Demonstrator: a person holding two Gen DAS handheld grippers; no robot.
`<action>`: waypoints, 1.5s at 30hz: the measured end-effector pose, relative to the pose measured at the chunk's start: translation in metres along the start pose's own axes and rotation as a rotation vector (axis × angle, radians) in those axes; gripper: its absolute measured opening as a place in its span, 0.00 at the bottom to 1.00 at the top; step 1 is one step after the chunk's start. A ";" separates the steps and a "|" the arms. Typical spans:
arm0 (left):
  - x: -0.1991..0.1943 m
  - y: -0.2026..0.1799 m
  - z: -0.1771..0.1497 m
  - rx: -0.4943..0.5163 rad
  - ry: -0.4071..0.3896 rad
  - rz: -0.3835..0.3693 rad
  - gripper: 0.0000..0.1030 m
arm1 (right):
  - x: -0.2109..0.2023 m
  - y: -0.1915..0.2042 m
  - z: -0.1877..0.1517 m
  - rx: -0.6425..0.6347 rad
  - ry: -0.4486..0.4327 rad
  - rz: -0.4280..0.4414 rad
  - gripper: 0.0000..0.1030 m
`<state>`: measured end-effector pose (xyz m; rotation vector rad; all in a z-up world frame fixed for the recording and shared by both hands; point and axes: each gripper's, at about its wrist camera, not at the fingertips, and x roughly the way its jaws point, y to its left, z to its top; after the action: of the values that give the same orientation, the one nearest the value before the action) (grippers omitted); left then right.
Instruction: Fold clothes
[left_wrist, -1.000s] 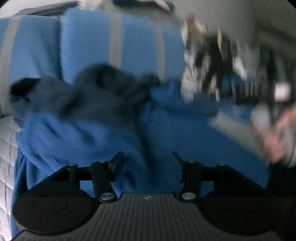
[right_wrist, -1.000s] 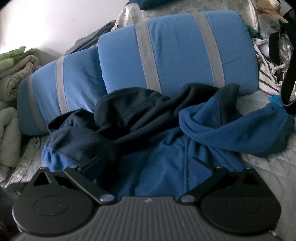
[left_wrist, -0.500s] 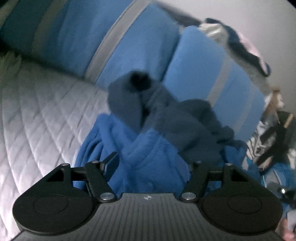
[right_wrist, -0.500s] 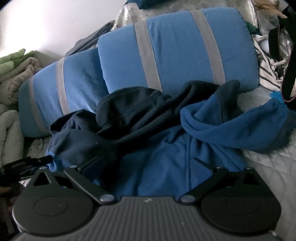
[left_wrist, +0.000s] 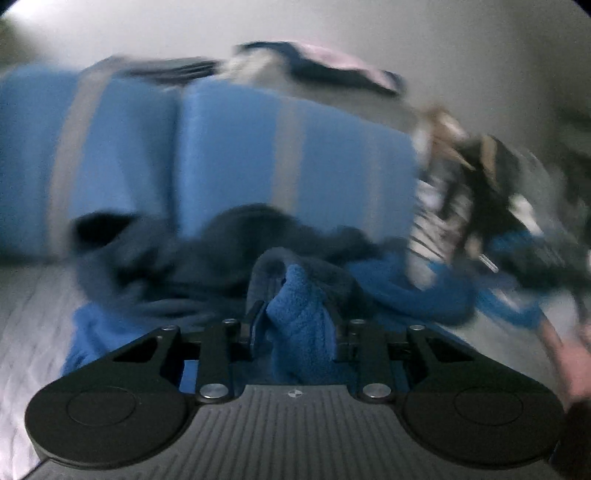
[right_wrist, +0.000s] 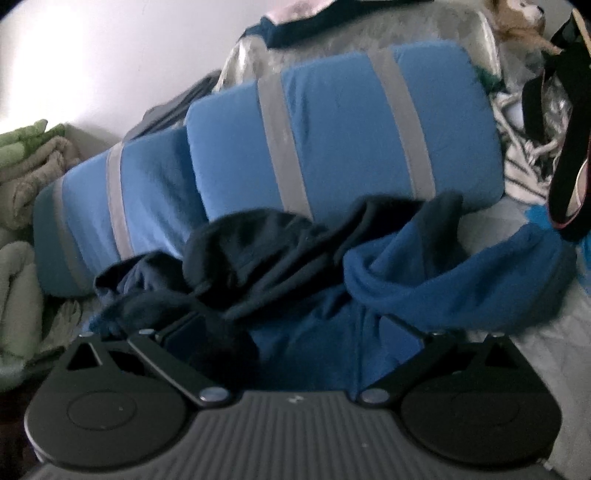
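Observation:
A crumpled blue fleece jacket with a dark navy lining (right_wrist: 314, 295) lies on a grey quilted bed, against two blue pillows. In the left wrist view, my left gripper (left_wrist: 295, 325) is shut on a bunched fold of the blue fleece (left_wrist: 299, 317) and holds it up in front of the rest of the jacket (left_wrist: 221, 258). In the right wrist view, my right gripper (right_wrist: 295, 332) is wide open, its fingers spread low over the jacket's near edge, holding nothing.
Two blue pillows with grey stripes (right_wrist: 351, 140) stand behind the jacket. Folded green and beige towels (right_wrist: 22, 177) lie at the left. Striped cloth and a black strap (right_wrist: 561, 147) clutter the right. Grey quilt (left_wrist: 29, 325) extends left.
My left gripper was open and swinging over the jacket; now it has closed on a fold of the blue fleece. My right gripper stayed open and moved slightly closer.

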<state>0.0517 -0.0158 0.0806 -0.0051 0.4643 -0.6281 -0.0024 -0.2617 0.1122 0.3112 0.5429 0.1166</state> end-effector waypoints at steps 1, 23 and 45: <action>0.002 -0.014 0.000 0.049 0.004 -0.027 0.31 | -0.002 -0.002 0.002 0.002 -0.015 -0.007 1.00; 0.022 -0.132 -0.070 0.758 0.109 -0.258 0.65 | -0.014 -0.052 0.014 0.095 -0.002 -0.030 1.00; 0.067 -0.195 -0.130 1.126 0.142 0.008 0.33 | -0.015 -0.061 0.005 0.073 0.006 -0.055 1.00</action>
<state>-0.0649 -0.1949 -0.0361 1.1126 0.1952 -0.8154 -0.0108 -0.3237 0.1045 0.3669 0.5620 0.0450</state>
